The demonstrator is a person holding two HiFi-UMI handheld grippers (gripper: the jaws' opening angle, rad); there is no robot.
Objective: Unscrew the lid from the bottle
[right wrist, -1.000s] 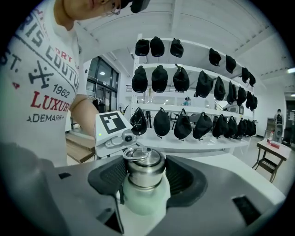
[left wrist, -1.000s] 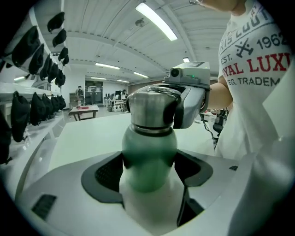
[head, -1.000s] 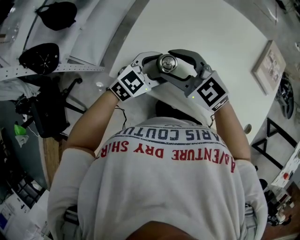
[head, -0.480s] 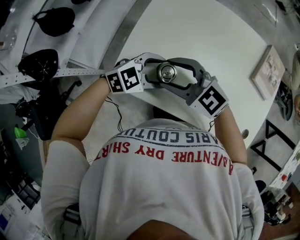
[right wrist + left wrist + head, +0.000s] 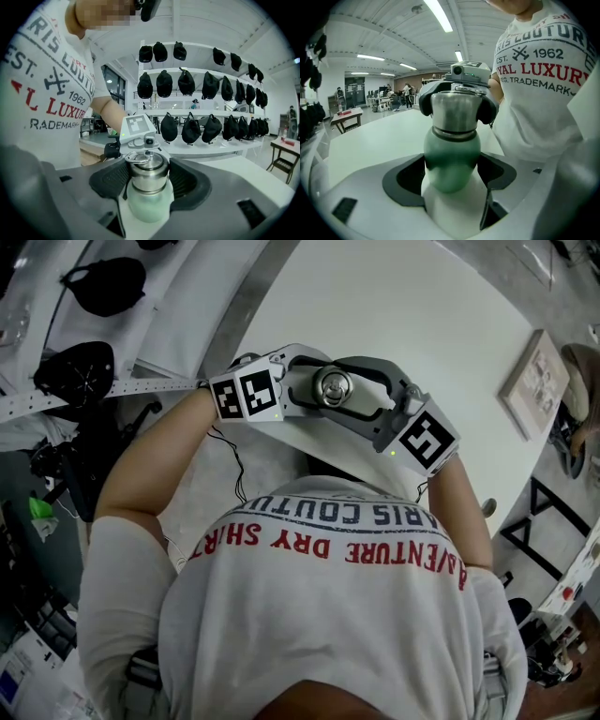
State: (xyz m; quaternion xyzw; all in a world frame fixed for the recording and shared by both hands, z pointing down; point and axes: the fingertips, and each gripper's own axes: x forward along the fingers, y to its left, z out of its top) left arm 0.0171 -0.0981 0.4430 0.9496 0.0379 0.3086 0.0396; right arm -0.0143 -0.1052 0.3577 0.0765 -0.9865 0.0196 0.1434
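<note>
A bottle with a pale green body [image 5: 451, 159] and a steel lid [image 5: 333, 385] with a ring on top is held upright between both grippers, above the near edge of the white table. My white left gripper [image 5: 314, 385] is shut on the green body, its dark pads on either side in the left gripper view. My grey right gripper [image 5: 349, 390] is shut on the steel lid [image 5: 147, 171], its ribbed pads against the lid's sides. In the right gripper view the left gripper's marker cube [image 5: 138, 129] shows just behind the bottle. The bottle's base is hidden.
A round white table [image 5: 422, 315] spreads ahead, with a framed picture [image 5: 536, 376] at its right edge. Black caps [image 5: 103, 282] lie on a surface at the left. Shelves of black caps [image 5: 187, 84] stand behind. The person's torso is close behind the grippers.
The left gripper has rolled on the bottle: its marker cube swung left and up in the head view. The right gripper and the lid stayed where they were.
</note>
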